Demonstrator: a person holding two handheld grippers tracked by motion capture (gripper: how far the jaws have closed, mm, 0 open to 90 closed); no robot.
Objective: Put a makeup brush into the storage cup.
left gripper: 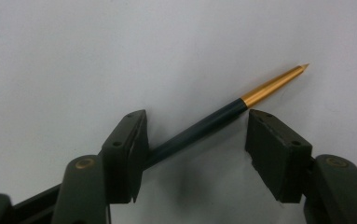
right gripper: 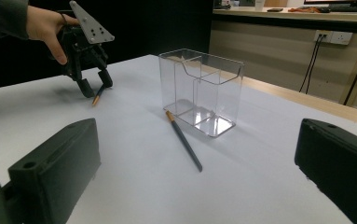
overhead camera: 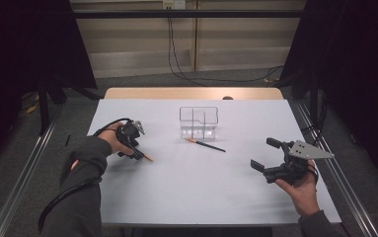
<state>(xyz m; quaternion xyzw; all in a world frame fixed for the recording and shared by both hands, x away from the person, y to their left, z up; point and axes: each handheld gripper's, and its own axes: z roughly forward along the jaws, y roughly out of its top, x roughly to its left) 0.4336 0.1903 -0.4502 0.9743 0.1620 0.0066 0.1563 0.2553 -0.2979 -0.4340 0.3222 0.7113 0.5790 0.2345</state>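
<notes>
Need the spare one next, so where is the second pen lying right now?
In the high view the pen lies mid-table on the white table, right in front of the clear organizer, its gold tip almost touching its base.

Matt white on the bench (overhead camera: 186,187), smooth, with a bare wood strip (overhead camera: 194,93) at the far edge. Clear glossy plastic for the box (right gripper: 202,88), mirror-bright at its floor. Dark satin barrel and shiny gold metal tip on the pen (left gripper: 223,116); dull black plastic on the left tongs (left gripper: 197,154), faintly scuffed.
</notes>
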